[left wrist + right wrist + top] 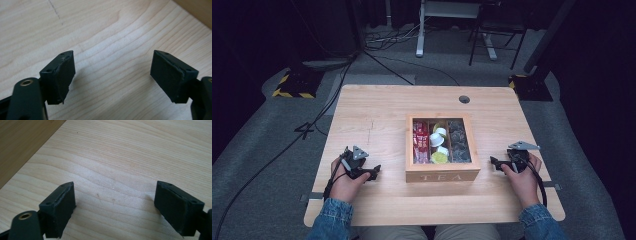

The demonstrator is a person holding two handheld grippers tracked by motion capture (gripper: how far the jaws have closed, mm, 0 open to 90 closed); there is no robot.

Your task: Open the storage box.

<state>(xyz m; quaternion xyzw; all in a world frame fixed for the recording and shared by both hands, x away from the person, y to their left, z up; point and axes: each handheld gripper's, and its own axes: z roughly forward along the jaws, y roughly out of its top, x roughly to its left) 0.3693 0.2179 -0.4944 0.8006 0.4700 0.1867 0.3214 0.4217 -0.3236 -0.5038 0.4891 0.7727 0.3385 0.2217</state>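
A wooden tea box (442, 175) marked TEA stands in the middle of the light wood table (377, 115). Through its clear lid I see three compartments: red packets (420, 142) on the left, white and yellow-green capsules (439, 145) in the middle, dark items (459, 140) on the right. My left gripper (376, 171) rests on the table left of the box, pointing at it. In the left gripper view its jaws (112, 75) stand wide apart over bare wood. My right gripper (493, 162) rests right of the box, open (115, 205), nothing between its pads.
A corner of the box wall (197, 10) lies at the upper right of the left gripper view, and its side (22, 142) at the upper left of the right gripper view. A round cable hole (464, 99) sits near the table's far edge. Chair legs and cables lie beyond.
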